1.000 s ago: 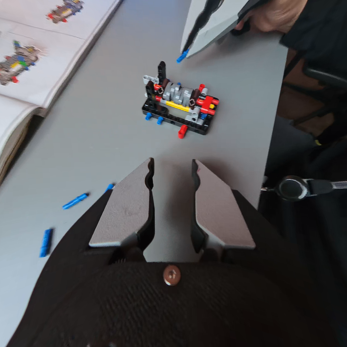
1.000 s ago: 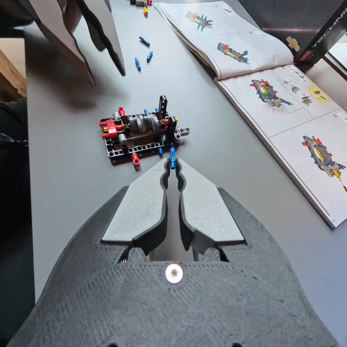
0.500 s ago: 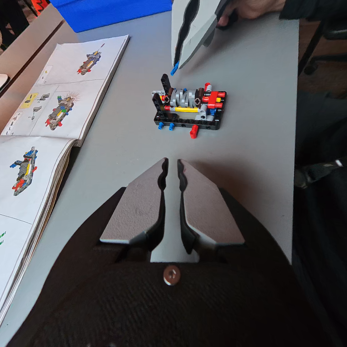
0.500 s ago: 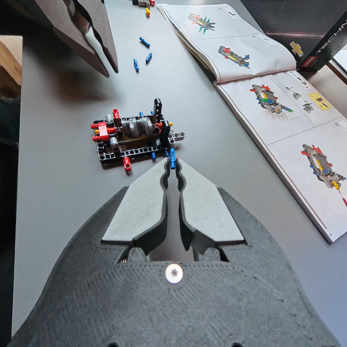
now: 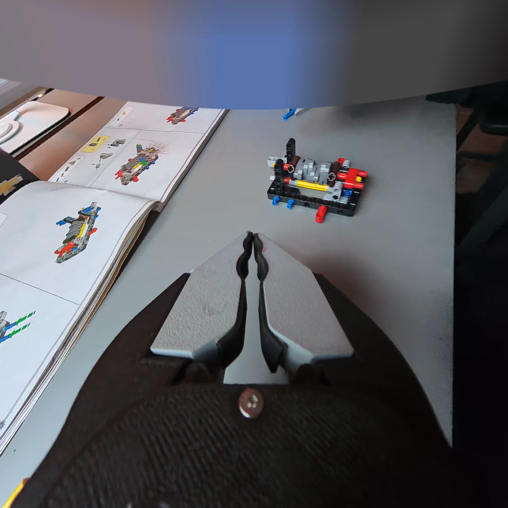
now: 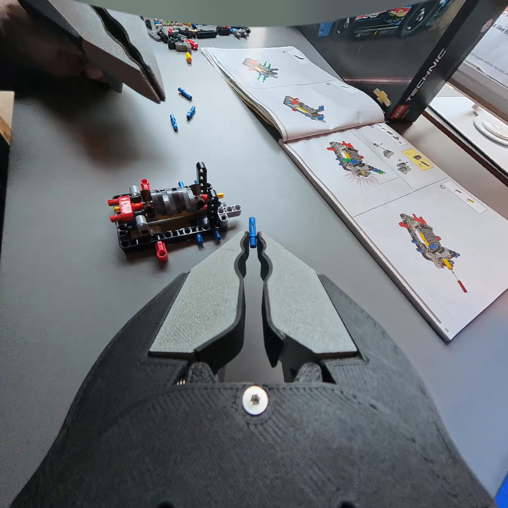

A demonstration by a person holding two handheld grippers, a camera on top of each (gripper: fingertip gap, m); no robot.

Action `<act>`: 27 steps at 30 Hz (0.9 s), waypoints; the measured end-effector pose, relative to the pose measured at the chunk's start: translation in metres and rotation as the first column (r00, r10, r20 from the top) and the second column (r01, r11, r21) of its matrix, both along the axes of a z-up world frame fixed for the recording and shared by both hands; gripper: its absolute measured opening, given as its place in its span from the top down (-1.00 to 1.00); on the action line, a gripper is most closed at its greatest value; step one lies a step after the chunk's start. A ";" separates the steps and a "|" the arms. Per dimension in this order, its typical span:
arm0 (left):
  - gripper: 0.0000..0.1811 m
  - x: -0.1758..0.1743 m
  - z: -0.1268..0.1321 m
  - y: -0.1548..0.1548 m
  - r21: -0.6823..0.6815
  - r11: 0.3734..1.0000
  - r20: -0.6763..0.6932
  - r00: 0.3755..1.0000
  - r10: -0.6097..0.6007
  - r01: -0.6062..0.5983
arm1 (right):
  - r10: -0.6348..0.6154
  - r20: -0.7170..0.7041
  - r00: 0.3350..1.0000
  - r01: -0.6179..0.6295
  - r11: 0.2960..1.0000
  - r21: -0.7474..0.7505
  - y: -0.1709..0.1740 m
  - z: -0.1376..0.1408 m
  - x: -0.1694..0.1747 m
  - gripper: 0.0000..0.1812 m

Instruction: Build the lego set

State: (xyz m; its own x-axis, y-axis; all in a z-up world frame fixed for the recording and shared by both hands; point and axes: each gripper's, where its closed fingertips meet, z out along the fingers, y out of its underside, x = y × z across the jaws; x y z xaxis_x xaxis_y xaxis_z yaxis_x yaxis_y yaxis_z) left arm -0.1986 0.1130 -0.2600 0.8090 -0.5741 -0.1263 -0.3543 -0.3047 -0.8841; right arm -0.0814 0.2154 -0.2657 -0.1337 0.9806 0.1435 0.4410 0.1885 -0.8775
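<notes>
The grey table (image 6: pixel 68 288) carries the open instruction booklet (image 6: pixel 384 206) beside the work, presumably for reference, and the half-built lego assembly (image 6: pixel 170 211) lies flat mid-table, within reach of both tools. The right gripper (image 6: pixel 252 236) pinches a blue pin (image 6: pixel 252 232) upright just beside the assembly, likely for insertion, while the left gripper (image 5: pixel 253 237) hangs clamped on nothing.

**Both grippers closed, one loaded**

The left gripper (image 5: pixel 253 235) sits at frame centre, fingertips pressed together (nothing between them). The right gripper (image 6: pixel 252 235), centre of its own view, pinches a blue pin (image 6: pixel 252 232) upright at its tips.
</notes>
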 end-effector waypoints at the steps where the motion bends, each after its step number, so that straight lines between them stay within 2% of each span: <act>1: 1.00 -0.003 0.001 0.001 -0.001 1.000 0.018 1.000 0.008 -0.008 | -0.001 0.000 1.000 0.001 1.000 -0.002 0.002 0.000 -0.001 0.99; 7: 1.00 -0.007 0.007 0.002 -0.022 1.000 0.110 0.994 -0.001 0.004 | 0.023 0.026 0.999 -0.023 1.000 -0.013 0.003 -0.004 -0.006 0.99; 21: 1.00 -0.008 0.007 0.003 -0.047 0.999 0.145 0.989 0.000 0.007 | 0.043 0.016 0.999 -0.043 0.999 0.001 -0.002 -0.003 -0.007 0.99; 25: 1.00 0.005 0.003 0.010 -0.098 0.993 0.140 0.989 -0.057 0.071 | 0.081 0.019 0.997 -0.080 0.997 -0.020 -0.008 -0.003 -0.006 0.99; 27: 0.93 0.016 0.006 0.018 -0.136 0.984 0.159 0.983 -0.096 0.118 | 0.096 0.025 0.995 -0.095 0.995 -0.043 -0.011 -0.003 -0.005 0.99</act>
